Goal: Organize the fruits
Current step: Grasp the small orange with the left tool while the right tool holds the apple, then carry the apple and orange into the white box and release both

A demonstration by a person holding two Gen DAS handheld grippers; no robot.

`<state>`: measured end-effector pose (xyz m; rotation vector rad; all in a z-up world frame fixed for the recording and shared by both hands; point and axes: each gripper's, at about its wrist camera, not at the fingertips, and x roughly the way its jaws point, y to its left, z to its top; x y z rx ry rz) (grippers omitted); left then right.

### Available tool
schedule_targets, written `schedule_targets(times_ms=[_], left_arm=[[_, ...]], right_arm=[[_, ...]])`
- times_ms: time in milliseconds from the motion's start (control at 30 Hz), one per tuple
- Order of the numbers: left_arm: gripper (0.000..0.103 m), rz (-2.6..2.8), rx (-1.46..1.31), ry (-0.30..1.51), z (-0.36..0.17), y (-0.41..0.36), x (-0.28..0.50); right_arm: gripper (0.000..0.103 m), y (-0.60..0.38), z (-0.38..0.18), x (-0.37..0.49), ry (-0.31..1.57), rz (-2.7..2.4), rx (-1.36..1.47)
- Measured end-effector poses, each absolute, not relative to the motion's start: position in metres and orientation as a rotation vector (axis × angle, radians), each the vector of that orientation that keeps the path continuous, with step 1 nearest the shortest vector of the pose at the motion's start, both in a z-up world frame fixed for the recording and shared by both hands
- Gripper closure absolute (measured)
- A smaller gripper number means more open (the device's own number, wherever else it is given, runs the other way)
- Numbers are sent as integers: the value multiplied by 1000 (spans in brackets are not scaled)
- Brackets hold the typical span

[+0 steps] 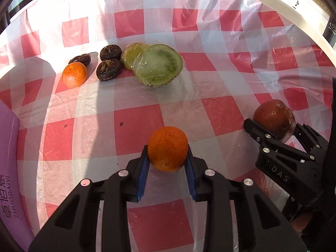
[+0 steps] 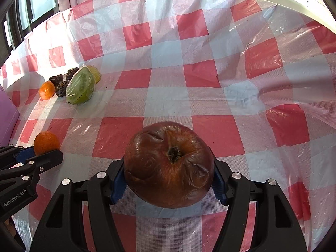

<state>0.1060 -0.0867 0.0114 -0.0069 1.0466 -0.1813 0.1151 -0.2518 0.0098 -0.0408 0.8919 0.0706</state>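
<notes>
Fruits split two ways at this moment: two in your claws, the rest grouped at the far left of the tabletop (image 1: 220,79).

Left claw (image 1: 167,157): closed on a mandarin (image 1: 167,148), blue pads (image 1: 143,168) pressing both its sides. Right claw (image 2: 169,174): closed on a wrinkled dark-red apple (image 2: 169,164), calyx end facing the camera. From these views you cannot tell whether either fruit is lifted or touching the checked cloth.

The pile: a second mandarin (image 1: 74,74), three dark shrivelled fruits (image 1: 109,69), a plastic-wrapped green half fruit (image 1: 158,65) leaning on a wrapped yellowish piece (image 1: 132,53). All near one another, several touching.

Key relation: the pile lies ahead and to the left of both claws, well apart from them. Your left claw is the nearer one, and the loose mandarin sits at the pile's left edge, so the held mandarin most likely belongs beside it. The apple has no match visible there; judge its spot yourself.

Writing: "DAS" on the right claw body, "GenRobot.AI" on the left claw body, "ZHUOBAIYI" with Chinese characters on the purple box (image 1: 9,178) at the left edge.

Risk, as a judgement: the plastic cloth is wrinkled, so round fruit could roll on release.
</notes>
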Motion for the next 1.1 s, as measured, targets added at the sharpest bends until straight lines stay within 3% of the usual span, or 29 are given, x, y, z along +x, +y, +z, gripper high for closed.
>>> schedule_targets(times_ms=[567,1100], left_arm=[[71,-191,20,1039,37,-70,46],[71,-200,82,994,72,-26,-40]], right_arm=[[39,-247,12,112,967,68,-46],[39,-156,18,-2,1201,268,-193]])
